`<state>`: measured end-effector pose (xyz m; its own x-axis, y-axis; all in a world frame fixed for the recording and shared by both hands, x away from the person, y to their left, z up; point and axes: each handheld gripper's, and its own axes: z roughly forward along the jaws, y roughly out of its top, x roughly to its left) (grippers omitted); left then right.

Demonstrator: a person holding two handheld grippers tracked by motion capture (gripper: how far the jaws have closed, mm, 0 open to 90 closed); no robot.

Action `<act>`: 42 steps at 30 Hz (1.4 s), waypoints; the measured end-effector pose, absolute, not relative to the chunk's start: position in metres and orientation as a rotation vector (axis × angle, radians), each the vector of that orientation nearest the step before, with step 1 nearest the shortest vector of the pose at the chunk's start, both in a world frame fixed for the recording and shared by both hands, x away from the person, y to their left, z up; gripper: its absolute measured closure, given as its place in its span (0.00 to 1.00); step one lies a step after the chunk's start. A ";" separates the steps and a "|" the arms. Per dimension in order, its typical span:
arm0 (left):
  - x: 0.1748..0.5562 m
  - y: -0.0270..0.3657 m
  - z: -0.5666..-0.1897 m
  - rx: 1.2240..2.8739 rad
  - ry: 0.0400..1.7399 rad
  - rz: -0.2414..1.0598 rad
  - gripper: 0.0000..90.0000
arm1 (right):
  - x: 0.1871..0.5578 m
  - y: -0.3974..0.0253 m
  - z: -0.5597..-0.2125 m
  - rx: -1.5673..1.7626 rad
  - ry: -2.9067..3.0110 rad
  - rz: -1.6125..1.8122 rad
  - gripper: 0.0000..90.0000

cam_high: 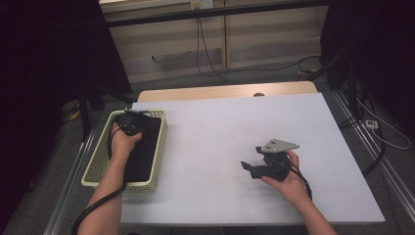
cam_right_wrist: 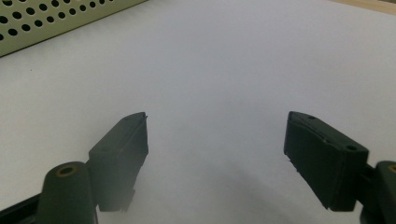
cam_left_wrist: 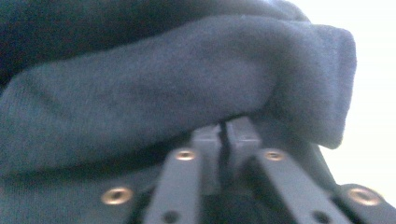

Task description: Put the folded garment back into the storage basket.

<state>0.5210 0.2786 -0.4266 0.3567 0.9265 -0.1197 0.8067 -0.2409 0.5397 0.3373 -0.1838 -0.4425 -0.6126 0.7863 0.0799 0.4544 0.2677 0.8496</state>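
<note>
Left gripper (cam_high: 128,121) inside basket (cam_high: 159,161) at nine o'clock, jaws pinched on dark cloth (cam_left_wrist: 187,84), fold close-up in its view, right gripper (cam_right_wrist: 217,158) wide open, empty, over white counter (cam_high: 235,127)

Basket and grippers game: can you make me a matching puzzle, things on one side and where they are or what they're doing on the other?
Things:
1. basket
2. dark cloth
3. left gripper
4. right gripper

States:
A. open above bare white table
B. shut on a fold of fabric
C. pale yellow, at the table's left edge
D. lying inside the basket

Pairs: 1-C, 2-D, 3-B, 4-A
</note>
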 end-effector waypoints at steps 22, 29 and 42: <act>0.534 0.264 -0.385 2.029 1.495 0.363 0.86 | 0.336 -0.186 -0.442 1.132 2.186 1.280 0.24; 0.540 0.256 -0.392 2.090 1.490 0.377 0.84 | 0.337 -0.185 -0.442 1.129 2.190 1.282 0.24; 0.558 0.246 -0.389 2.120 1.480 0.417 0.74 | 0.337 -0.186 -0.442 1.130 2.188 1.282 0.24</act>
